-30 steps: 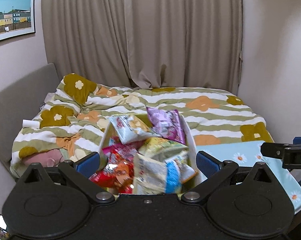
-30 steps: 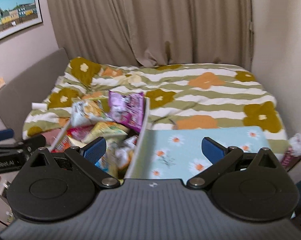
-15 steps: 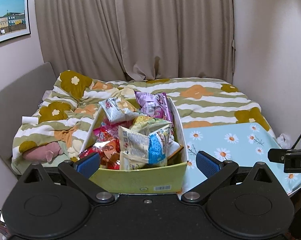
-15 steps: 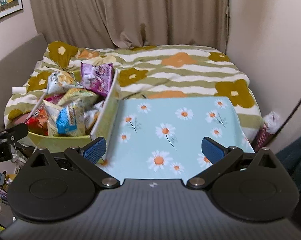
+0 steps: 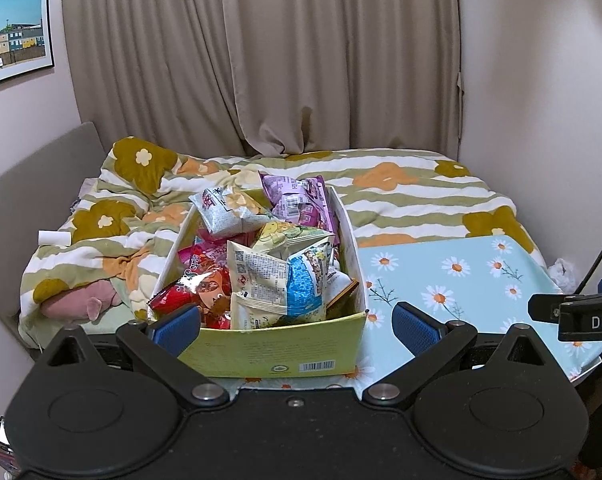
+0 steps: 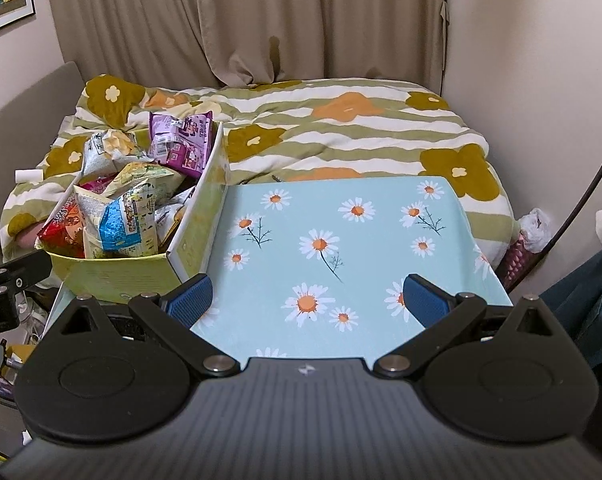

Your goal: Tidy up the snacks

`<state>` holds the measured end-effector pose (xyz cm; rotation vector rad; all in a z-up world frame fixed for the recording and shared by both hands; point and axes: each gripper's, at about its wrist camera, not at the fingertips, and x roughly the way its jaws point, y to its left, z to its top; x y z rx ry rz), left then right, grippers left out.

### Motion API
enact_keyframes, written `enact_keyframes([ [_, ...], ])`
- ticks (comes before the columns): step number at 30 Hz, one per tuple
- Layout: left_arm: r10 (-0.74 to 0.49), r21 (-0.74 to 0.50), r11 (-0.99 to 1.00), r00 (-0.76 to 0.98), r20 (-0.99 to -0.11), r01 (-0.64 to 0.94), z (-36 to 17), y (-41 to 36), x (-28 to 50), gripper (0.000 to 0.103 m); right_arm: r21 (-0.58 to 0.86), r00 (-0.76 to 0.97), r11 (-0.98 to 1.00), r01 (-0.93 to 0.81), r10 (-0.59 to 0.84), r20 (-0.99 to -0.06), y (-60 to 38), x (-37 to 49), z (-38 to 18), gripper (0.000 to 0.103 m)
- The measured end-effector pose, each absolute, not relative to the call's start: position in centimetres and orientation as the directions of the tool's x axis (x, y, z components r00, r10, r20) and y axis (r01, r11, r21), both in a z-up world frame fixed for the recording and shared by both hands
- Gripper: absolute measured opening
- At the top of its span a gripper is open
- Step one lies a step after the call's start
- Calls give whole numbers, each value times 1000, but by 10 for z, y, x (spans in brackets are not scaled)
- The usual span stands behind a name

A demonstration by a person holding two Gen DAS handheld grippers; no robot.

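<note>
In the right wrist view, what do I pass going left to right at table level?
Red snack bag → blue-and-white bag → green box side wall → daisy-print tabletop → dark cable by the right wall.
</note>
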<state>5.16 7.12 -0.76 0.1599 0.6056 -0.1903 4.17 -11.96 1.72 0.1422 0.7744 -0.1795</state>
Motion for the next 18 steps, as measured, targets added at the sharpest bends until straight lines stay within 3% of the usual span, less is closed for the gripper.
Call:
enact_keyframes([
  [18,-126,94,971,805,-580,219,-6,77,54,103,61,700,975,213,-108,-706,-118,43,17,103],
])
